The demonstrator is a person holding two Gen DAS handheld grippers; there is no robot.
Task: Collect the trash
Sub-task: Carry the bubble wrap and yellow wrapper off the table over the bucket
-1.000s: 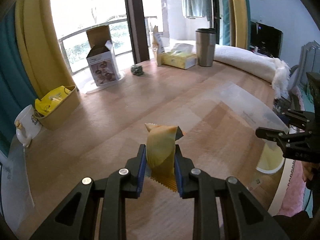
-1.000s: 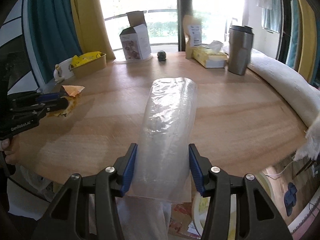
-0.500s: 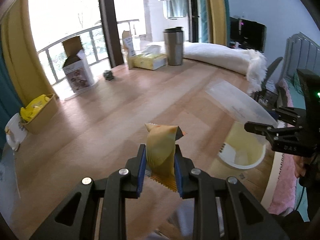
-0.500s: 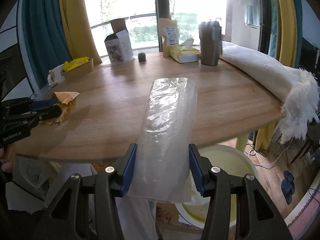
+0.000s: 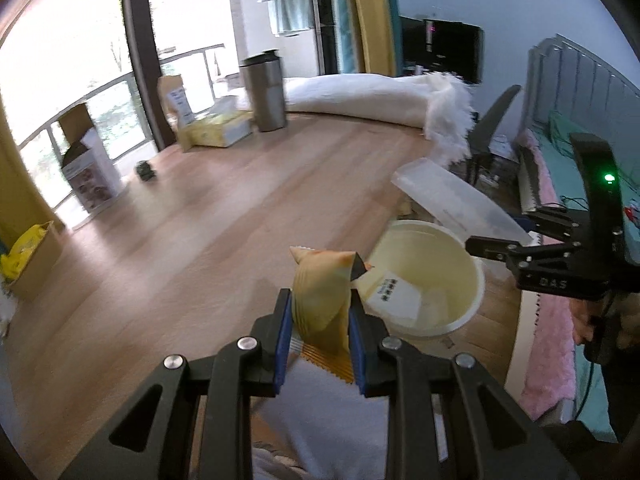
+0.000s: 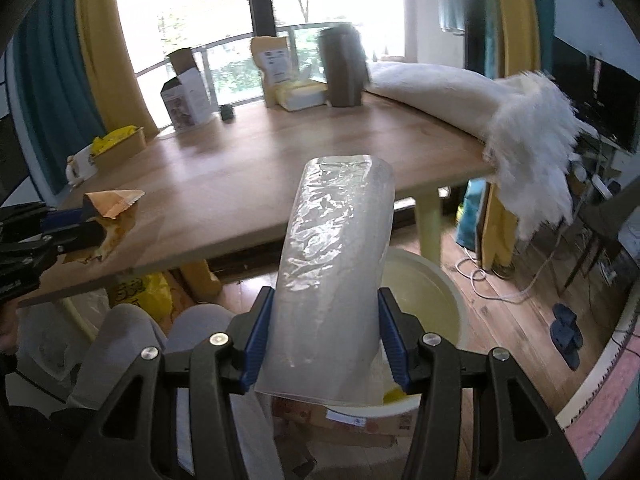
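Observation:
My left gripper (image 5: 320, 332) is shut on an orange snack wrapper (image 5: 320, 292), held in the air at the table's near edge; it also shows in the right wrist view (image 6: 112, 204). My right gripper (image 6: 324, 340) is shut on a clear plastic bag (image 6: 336, 248), held above a pale yellow trash bin (image 6: 436, 292) on the floor beside the table. In the left wrist view the bin (image 5: 448, 276) lies just right of the wrapper, with paper scraps inside, and the clear bag (image 5: 452, 200) hangs over its far rim.
The wooden table (image 5: 200, 224) carries a steel tumbler (image 5: 266, 96), a tissue box (image 5: 218, 132), a small carton (image 5: 90, 168), a brown pouch (image 5: 174, 96) and a white blanket (image 5: 360, 96). A yellow-filled box (image 5: 28, 256) sits at its left edge. Cables and slippers (image 6: 564, 332) lie on the floor.
Both grippers have drawn back from over the table to its edge, still holding their items. The trash bin has come into view below them.

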